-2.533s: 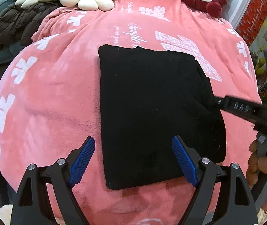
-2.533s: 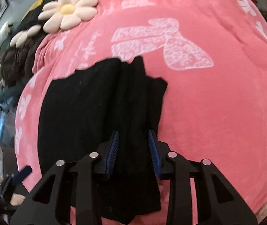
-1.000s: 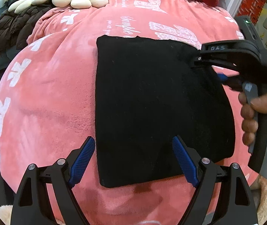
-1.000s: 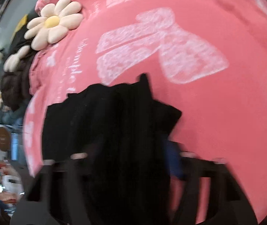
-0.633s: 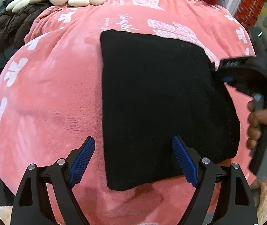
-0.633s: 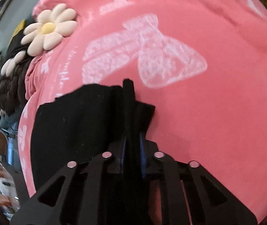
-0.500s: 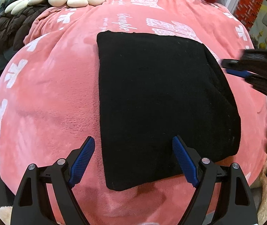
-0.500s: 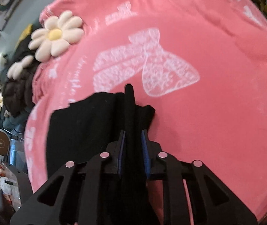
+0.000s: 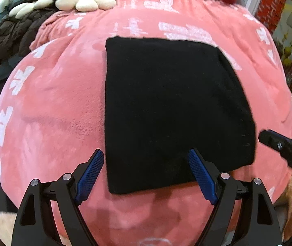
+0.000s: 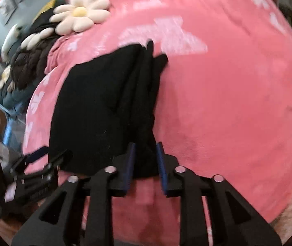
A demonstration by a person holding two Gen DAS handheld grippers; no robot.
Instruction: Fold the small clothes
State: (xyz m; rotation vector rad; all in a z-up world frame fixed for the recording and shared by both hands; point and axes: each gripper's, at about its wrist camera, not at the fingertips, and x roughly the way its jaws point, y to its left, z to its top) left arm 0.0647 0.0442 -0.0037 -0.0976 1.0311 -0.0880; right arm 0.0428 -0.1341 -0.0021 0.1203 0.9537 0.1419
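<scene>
Folded black knit garment (image 9: 166, 110) lies flat as a rough rectangle on a pink plush blanket with white bow prints (image 9: 49, 110), its layered edge facing the right gripper. Left gripper (image 9: 146, 174) hovers at the near edge, blue-padded jaws spread wide and holding nothing — one pad overlaps the cloth's near corner. Right gripper (image 10: 145, 164) sits at the stacked right edge, jaws narrowed around the folds; the blurred view leaves it unclear whether they actually pinch. Cream daisy-shaped cushion (image 10: 80, 13) rests at the blanket's far side.
</scene>
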